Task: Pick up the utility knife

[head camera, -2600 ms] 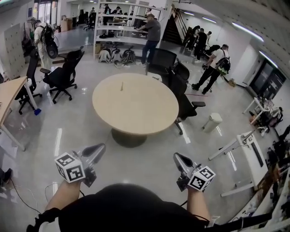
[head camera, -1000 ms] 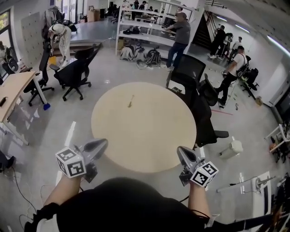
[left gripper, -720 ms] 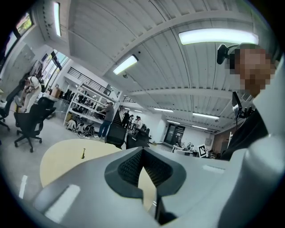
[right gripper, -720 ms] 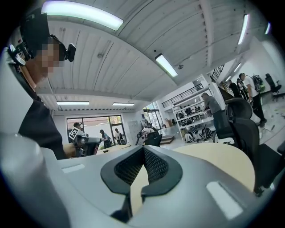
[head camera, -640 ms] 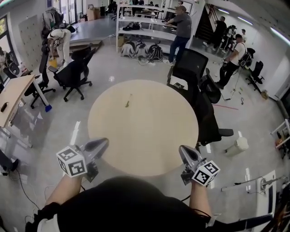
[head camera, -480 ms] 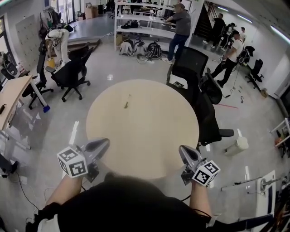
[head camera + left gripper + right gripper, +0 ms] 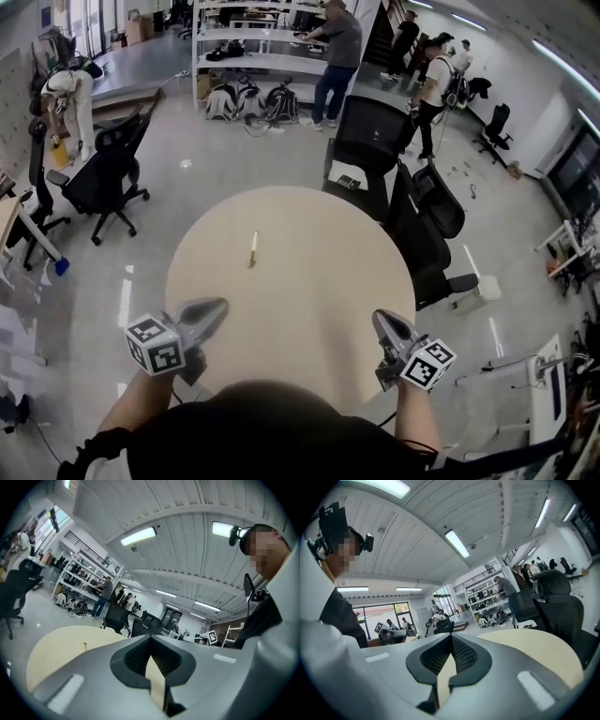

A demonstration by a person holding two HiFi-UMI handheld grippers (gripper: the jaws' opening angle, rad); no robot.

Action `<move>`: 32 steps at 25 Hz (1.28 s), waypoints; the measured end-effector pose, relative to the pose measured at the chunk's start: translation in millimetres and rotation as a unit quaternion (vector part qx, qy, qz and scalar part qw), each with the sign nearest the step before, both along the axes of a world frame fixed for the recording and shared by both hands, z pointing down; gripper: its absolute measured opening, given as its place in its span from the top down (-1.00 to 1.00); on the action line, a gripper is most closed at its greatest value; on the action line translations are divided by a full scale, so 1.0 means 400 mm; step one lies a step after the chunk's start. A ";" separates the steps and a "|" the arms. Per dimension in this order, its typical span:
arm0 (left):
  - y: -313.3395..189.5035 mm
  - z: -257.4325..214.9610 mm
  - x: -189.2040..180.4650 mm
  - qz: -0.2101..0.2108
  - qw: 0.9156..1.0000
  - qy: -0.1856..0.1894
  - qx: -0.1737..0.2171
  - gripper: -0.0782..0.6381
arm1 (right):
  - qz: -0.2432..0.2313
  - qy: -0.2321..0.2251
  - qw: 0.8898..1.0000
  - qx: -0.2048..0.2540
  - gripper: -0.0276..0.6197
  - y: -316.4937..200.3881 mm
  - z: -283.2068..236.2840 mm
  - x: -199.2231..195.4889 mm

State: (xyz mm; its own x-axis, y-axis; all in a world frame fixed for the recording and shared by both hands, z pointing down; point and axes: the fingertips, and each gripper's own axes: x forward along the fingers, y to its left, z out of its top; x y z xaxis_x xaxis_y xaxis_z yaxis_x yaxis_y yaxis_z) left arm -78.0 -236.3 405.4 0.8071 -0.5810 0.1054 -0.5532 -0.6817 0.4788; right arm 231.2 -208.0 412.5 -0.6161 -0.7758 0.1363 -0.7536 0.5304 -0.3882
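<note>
The utility knife (image 7: pixel 252 248), slim and yellowish, lies alone on the round beige table (image 7: pixel 309 234), left of its middle. My left gripper (image 7: pixel 217 306) is shut and empty over the table's near left edge, well short of the knife. My right gripper (image 7: pixel 380 319) is also shut and empty, over the near right edge. In the left gripper view the closed left gripper (image 7: pixel 151 637) points across the table (image 7: pixel 56 644), with the knife (image 7: pixel 85 646) small and far ahead to the left. The right gripper view shows the shut right gripper (image 7: pixel 451 635) and bare table (image 7: pixel 534 648); the knife is not visible there.
Black office chairs (image 7: pixel 370 141) crowd the table's far right side, with another (image 7: pixel 427 234) beside them. One more chair (image 7: pixel 103 178) stands at the left. Shelving (image 7: pixel 253 47) and several standing people are at the back. A desk (image 7: pixel 544 394) sits at the right.
The table and knife have come nearer in the head view. Both grippers, earlier short of the table's near edge, now reach over it. Their jaws stayed shut.
</note>
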 end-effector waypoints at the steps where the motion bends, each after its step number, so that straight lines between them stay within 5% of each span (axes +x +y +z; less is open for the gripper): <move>1: -0.051 0.016 -0.019 0.009 1.000 -0.005 -0.002 0.79 | 0.001 0.004 1.000 0.001 0.87 -0.037 0.004 -0.029; 6: -0.246 0.128 -0.025 0.011 0.999 -0.027 -0.028 0.79 | -0.005 0.021 1.000 -0.005 0.87 -0.146 0.015 -0.104; 17: -0.303 0.206 0.086 -0.057 0.995 -0.065 -0.049 0.79 | -0.056 0.045 0.997 -0.019 0.87 -0.261 0.100 -0.010; 32: -0.659 0.453 0.115 -0.075 0.971 -0.197 -0.111 0.77 | -0.060 0.055 0.997 -0.019 0.87 -0.531 0.227 0.035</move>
